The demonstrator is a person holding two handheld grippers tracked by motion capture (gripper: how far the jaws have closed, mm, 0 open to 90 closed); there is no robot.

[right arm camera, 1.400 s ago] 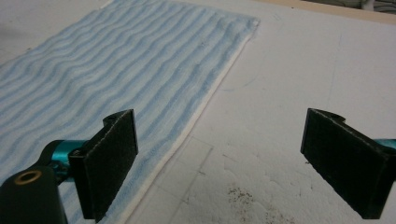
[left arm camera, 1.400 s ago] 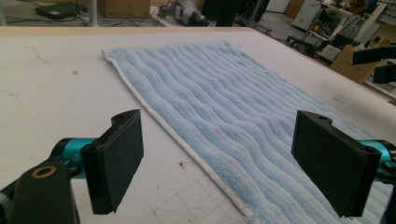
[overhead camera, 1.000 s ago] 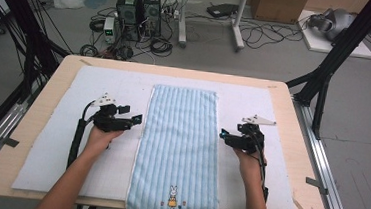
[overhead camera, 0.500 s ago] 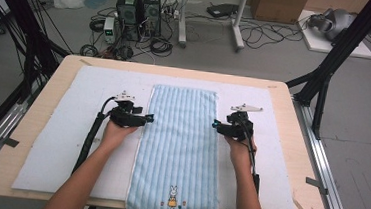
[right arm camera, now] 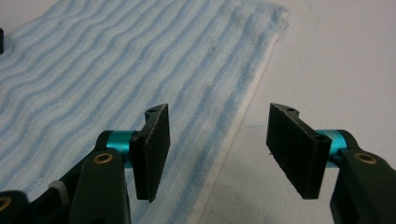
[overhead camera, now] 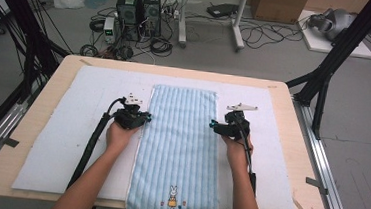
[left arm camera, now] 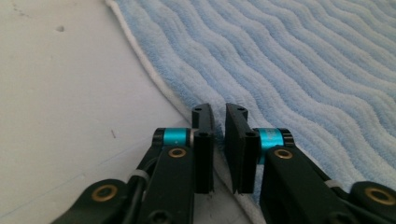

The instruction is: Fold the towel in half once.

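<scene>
The towel (overhead camera: 179, 151), light blue with wavy stripes, lies flat and spread out in the middle of a white mat (overhead camera: 55, 144) that covers the wooden counter (overhead camera: 45, 81). Its long side runs away from the person, and its near end, which carries a small rabbit picture (overhead camera: 172, 197), reaches the near edge of the counter.

The left claw (overhead camera: 146, 117) is at the left long edge of the towel, about halfway along it. Its jaws have just been closing and now stand almost together, with only a narrow gap. In the left gripper view the left claw (left arm camera: 219, 114) sits exactly over the white hem of the towel, and the hem passes under the tips; whether the cloth is already pinched between the jaws I cannot tell.

The right claw (overhead camera: 213, 124) is at the right long edge of the towel, opposite to the left one. In the right gripper view the right claw (right arm camera: 218, 122) has its jaws apart: one jaw is above the striped cloth, the other above the white mat, and the hem lies between them without being pressed.

Both hands (overhead camera: 121, 135) rest low over the mat, and a black cable (overhead camera: 89, 149) trails back beside the left forearm.
</scene>
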